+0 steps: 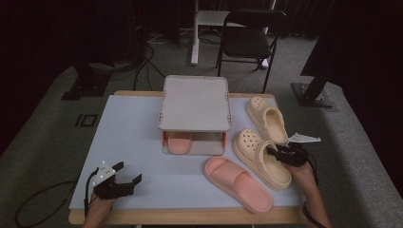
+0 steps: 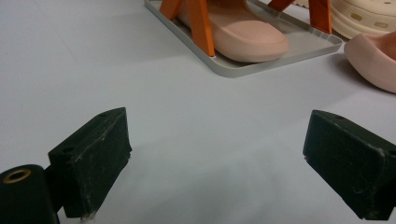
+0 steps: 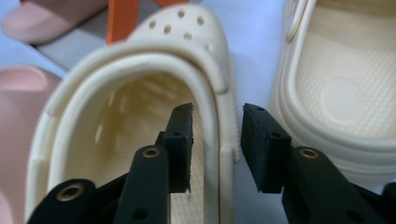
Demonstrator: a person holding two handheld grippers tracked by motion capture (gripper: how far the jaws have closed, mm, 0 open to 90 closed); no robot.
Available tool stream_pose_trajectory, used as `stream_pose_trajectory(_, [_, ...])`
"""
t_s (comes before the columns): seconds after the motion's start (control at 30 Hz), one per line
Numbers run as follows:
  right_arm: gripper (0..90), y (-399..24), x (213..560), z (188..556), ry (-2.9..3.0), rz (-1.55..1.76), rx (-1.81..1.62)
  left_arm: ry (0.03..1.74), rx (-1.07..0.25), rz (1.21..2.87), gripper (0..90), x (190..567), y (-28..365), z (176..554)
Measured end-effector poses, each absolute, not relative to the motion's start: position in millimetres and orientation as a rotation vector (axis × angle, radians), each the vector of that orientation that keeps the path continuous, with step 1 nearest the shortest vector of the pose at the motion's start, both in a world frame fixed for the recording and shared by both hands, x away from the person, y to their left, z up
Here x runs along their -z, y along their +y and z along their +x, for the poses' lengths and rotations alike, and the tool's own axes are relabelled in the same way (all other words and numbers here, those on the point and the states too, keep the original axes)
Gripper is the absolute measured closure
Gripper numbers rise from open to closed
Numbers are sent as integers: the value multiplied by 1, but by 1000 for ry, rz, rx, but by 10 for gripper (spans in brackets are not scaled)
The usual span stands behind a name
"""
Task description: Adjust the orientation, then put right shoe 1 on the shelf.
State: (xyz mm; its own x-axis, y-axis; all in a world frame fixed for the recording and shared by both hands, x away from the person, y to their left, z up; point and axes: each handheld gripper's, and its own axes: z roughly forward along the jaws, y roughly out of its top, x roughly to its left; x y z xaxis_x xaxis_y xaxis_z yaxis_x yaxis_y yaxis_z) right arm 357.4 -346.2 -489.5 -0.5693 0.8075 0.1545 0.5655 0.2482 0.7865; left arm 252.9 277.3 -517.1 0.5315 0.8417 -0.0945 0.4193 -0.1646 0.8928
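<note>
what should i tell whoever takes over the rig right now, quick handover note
Right gripper: jaws straddle the side wall of the near cream clog, one inside, one outside; gaps show, so not clamped.
Left gripper: open, idle above the table, holding nothing.
Things: one pink slide sits on the lower shelf of the small rack; the other pink slide and the far cream clog lie on the table.
Done: one slide shelved. Left: likely the remaining three shoes.

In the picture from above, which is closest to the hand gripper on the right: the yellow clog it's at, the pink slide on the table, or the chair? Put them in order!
From the right gripper:
1. Near yellow clog, at its jaws.
2. Pink slide, to its left, on the table.
3. Chair, far behind the table.
</note>
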Motion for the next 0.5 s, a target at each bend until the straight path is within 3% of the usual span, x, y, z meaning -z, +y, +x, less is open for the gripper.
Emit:
stream_pose_trajectory(0.03, [739, -346, 491, 359, 2267, 1272, -1217, 1052, -535, 1780, 73, 517, 277, 253])
stream_pose_trajectory(0.07, [755, -345, 492, 359, 2278, 1274, -1214, 1051, -534, 1781, 73, 517, 277, 252])
stream_pose_trajectory(0.5, [772, -343, 472, 359, 2200, 1289, -1278, 1049, -543, 1767, 73, 516, 279, 251])
